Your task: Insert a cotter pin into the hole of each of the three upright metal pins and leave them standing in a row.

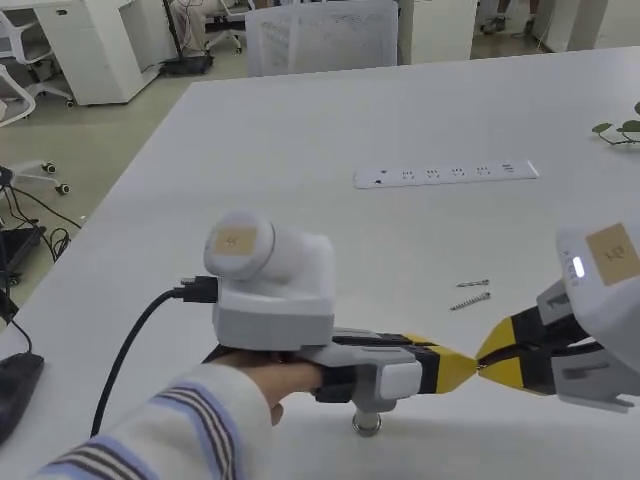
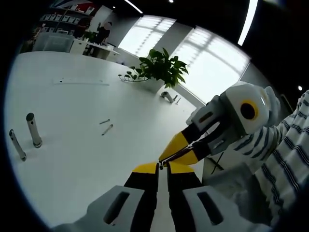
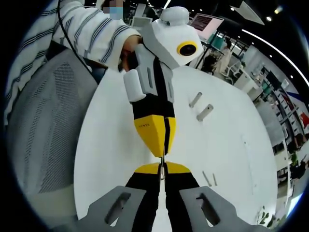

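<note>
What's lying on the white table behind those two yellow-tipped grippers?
Two thin loose metal pins, then a flat white power strip. The left gripper and right gripper hide the table beneath them.

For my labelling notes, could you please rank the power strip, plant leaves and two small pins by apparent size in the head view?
1. power strip
2. plant leaves, cropped by the frame
3. upper small pin and lower small pin: alike, unranked
</note>
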